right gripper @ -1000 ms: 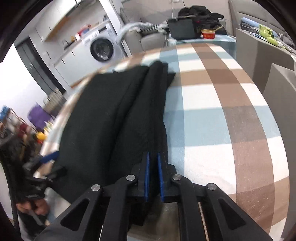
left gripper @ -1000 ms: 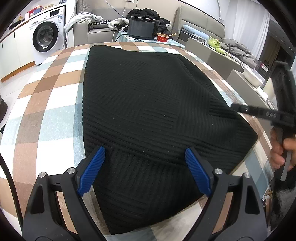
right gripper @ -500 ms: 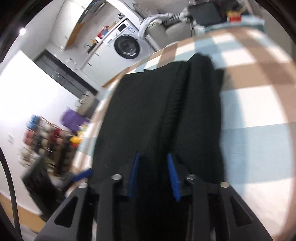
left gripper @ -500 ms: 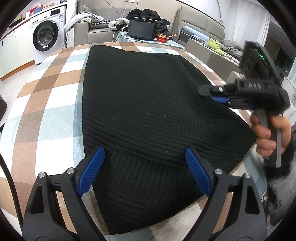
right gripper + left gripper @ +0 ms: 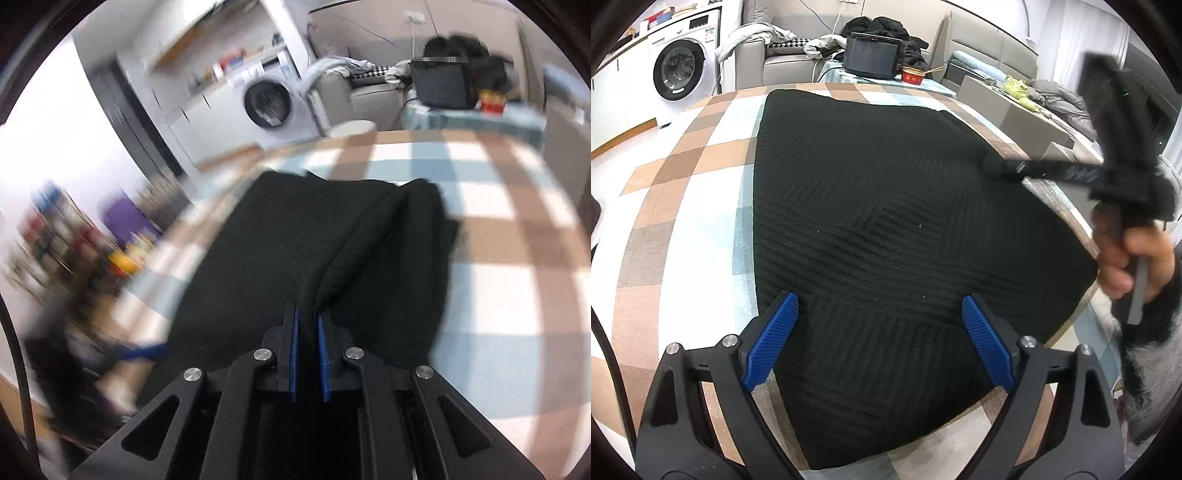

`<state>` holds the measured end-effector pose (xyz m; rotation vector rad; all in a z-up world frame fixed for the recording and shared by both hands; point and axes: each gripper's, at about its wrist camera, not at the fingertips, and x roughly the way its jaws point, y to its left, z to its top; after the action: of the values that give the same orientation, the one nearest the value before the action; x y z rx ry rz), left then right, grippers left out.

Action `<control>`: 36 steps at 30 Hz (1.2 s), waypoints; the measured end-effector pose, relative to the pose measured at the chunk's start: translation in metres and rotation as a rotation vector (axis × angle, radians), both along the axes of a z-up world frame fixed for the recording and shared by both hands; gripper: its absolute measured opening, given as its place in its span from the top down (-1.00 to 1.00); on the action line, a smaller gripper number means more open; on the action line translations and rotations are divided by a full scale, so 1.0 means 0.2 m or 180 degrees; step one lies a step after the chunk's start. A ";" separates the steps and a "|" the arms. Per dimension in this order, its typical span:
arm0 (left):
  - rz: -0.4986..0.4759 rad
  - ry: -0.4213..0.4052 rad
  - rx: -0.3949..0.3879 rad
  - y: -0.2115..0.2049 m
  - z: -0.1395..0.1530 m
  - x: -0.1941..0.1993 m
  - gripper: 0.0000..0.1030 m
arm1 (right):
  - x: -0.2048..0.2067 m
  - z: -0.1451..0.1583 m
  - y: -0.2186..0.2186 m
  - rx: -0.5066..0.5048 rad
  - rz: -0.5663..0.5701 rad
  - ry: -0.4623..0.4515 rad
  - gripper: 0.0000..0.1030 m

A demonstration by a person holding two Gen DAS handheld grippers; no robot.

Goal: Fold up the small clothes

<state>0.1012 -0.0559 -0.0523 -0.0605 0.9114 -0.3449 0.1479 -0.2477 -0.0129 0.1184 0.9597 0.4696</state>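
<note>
A black knit garment [image 5: 886, 221] lies flat on the checked tablecloth [image 5: 683, 206]. My left gripper [image 5: 881, 325] is open, its blue pads either side of the garment's near edge, empty. My right gripper [image 5: 308, 321] is shut on a fold of the black garment [image 5: 295, 258] at its right edge and pulls up a ridge of cloth. In the left wrist view the right gripper [image 5: 993, 168] reaches in from the right, held by a hand [image 5: 1126, 258], its tips at the garment's right side.
A washing machine [image 5: 683, 74] stands at the back left. A sofa with clothes [image 5: 775, 44], a black box [image 5: 873, 59] and a red bowl [image 5: 912, 75] are behind the table. Grey furniture [image 5: 1015, 114] lies close to the table's right edge.
My right gripper opened, moved along the garment's right edge toward the far side, and shut on a fold again. My left gripper has stayed still and open.
</note>
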 end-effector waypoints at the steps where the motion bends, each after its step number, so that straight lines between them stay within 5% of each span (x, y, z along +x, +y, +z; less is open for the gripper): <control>1: 0.0005 0.0004 0.0013 0.00 0.00 0.00 -0.71 | 0.02 -0.04 0.00 -0.0042 -0.0010 0.0136 0.82; 9: 0.0102 0.0017 -0.0083 0.09 0.04 -0.04 -0.71 | -0.07 -0.04 -0.18 0.0627 -0.0145 0.0508 0.42; 13: 0.0227 0.0035 -0.0126 0.15 0.04 -0.04 -0.71 | -0.21 -0.05 -0.19 0.0868 0.0009 0.0616 0.40; 15: 0.0270 0.0052 -0.0145 0.17 0.04 -0.04 -0.71 | -0.27 -0.06 -0.17 0.0821 0.0048 0.0573 0.42; 18: 0.0310 0.0069 -0.0169 0.19 0.03 -0.03 -0.71 | -0.32 -0.02 -0.17 0.0694 0.0066 0.0399 0.80; 21: 0.0355 0.0052 -0.0167 0.22 0.04 -0.03 -0.71 | -0.41 0.07 -0.15 0.0569 0.0118 0.0134 0.81; 25: 0.0392 0.0068 -0.0187 0.24 0.03 -0.05 -0.71 | -0.38 -0.04 -0.17 0.0226 -0.0088 0.0319 0.81; 28: 0.0438 0.0100 -0.0164 0.25 0.02 -0.05 -0.71 | -0.40 -0.02 -0.21 0.0353 -0.0056 0.0341 0.62; 32: 0.0432 0.0128 -0.0194 0.26 0.00 -0.07 -0.71 | -0.43 0.04 -0.26 0.0373 -0.0122 0.0186 -0.12; 36: 0.0396 0.0162 -0.0250 0.25 -0.01 -0.07 -0.71 | -0.45 0.02 -0.23 0.0330 -0.0078 0.0213 -0.12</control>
<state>0.0875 -0.0055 -0.0541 -0.1982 0.9395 -0.2643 0.0583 -0.2941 -0.0081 0.2405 0.9984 0.4953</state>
